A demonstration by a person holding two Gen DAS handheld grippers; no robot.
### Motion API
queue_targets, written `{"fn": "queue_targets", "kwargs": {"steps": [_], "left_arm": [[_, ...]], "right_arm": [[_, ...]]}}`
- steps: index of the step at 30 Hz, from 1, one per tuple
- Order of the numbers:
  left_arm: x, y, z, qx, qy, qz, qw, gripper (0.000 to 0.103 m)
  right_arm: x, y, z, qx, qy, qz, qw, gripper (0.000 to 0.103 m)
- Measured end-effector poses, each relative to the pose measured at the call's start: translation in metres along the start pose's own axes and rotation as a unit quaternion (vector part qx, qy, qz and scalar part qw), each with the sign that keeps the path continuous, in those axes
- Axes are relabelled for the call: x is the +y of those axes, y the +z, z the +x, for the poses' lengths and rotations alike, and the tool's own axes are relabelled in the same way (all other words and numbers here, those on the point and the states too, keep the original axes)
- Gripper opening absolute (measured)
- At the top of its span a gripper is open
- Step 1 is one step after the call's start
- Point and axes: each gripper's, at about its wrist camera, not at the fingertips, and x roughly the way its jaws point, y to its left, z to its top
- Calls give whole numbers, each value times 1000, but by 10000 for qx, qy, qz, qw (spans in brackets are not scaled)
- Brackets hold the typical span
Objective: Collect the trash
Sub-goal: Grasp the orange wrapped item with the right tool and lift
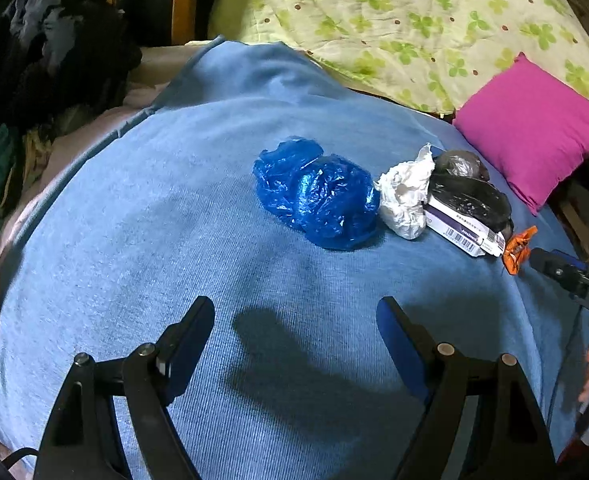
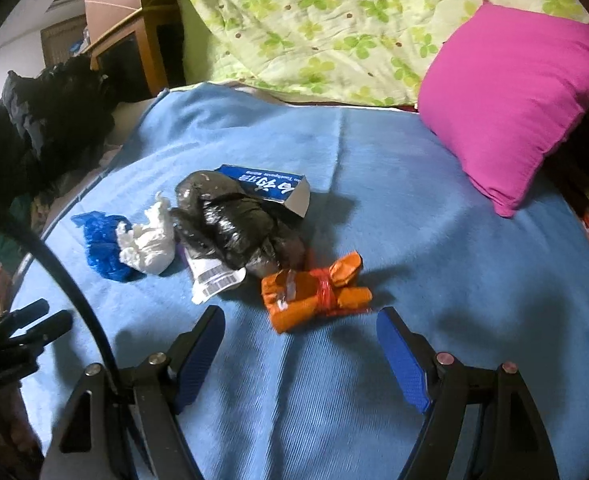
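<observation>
Left wrist view: the left tongs [image 1: 296,322] are hovering spread wide at the lower centre, gripping nothing, above the blue blanket [image 1: 134,220]. The trash is lying at centre right: a blue plastic bag [image 1: 314,194], white crumpled paper [image 1: 406,196], a black plastic bag [image 1: 470,196] and a barcoded box [image 1: 464,232].

Right wrist view: the right tongs [image 2: 300,328] are also standing wide apart and empty, just below an orange wrapper [image 2: 314,294]. A pink pillow [image 2: 510,100] is lying at upper right.
</observation>
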Motion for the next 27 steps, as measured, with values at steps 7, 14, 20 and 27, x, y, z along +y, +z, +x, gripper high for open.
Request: {"fn": "queue_targets", "kwargs": {"steps": [7,14,20,27], "left_arm": [[2,2,5,62,-3,-66,10000,83],[3,3,8,93,5,-83,9999,83],[8,6,7,42,10,-185,9998,83],[18,27,17,183,-183,-519,9983,83]], "right_arm": [[-10,7,27,5,134,61,9999,81],[-13,6,39,24,62,204,9998,75],[-11,-2,30,-126,0,506,9986,73],[-13,-16,5,-567,16,1133,9919,73]]}}
